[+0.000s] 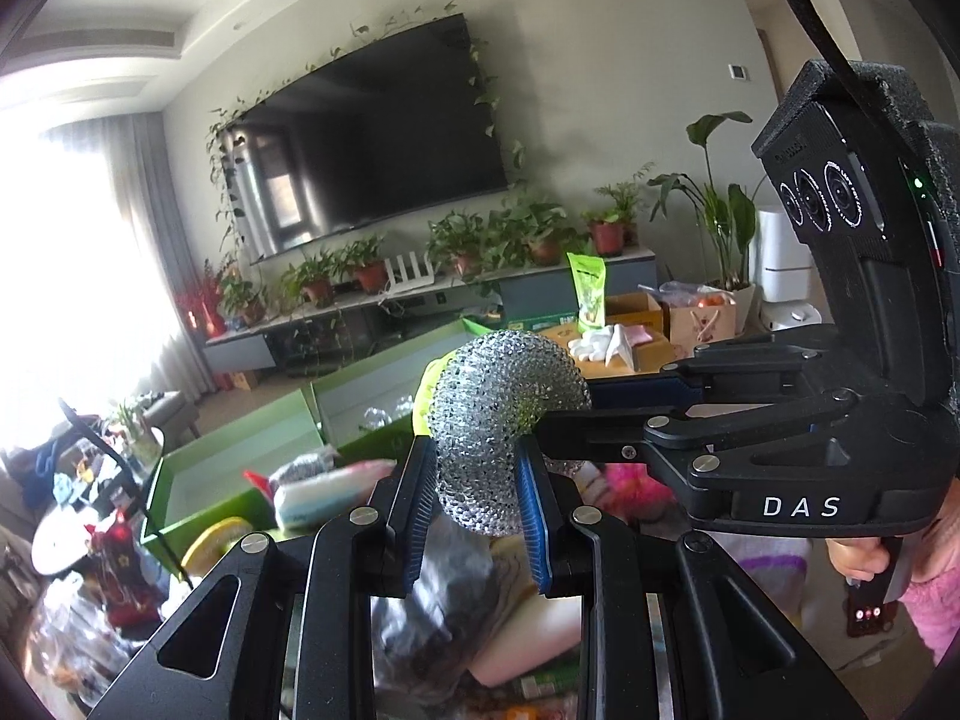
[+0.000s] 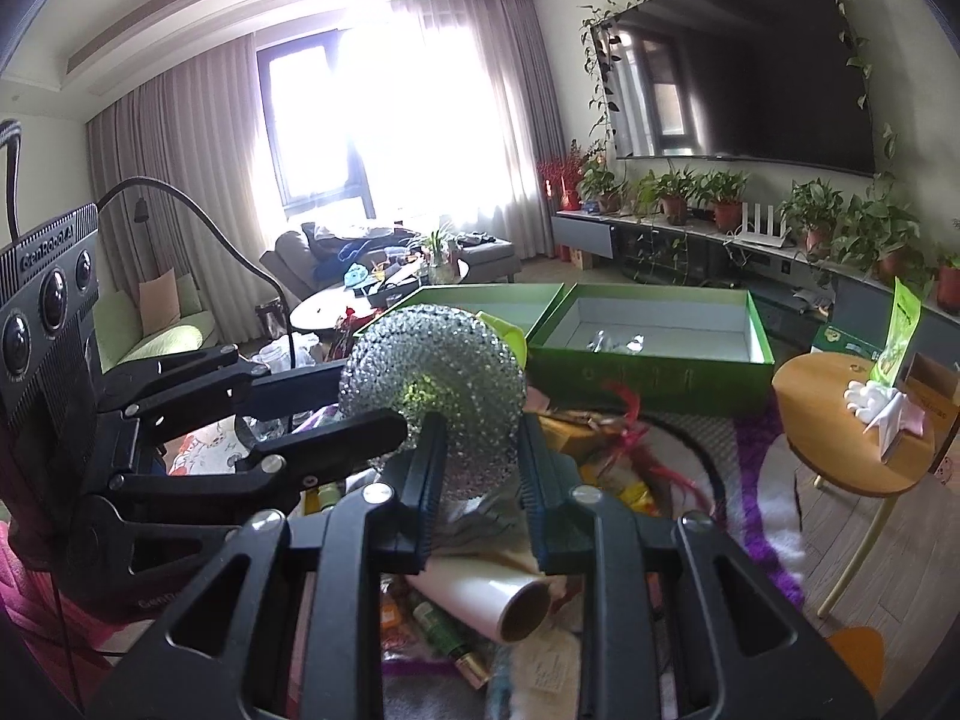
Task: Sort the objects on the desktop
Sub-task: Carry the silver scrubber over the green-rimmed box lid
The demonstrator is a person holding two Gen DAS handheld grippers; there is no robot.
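Gripping the glittery ball (image 1: 507, 420) from both sides, the left gripper (image 1: 477, 495) pinches its lower part, well in front of the green box (image 1: 240, 480). From the other side, the right gripper (image 2: 477, 468) clamps the same ball; lifting evenly should keep it from slipping before reaching the box.

The left gripper (image 1: 477, 498) clamps a silver sequined ball (image 1: 507, 420) between its blue pads. The right gripper (image 1: 576, 414) reaches in from the right, touching the same ball. Beyond lie 2 open green boxes (image 1: 240, 468) and a wall television (image 1: 372, 132).
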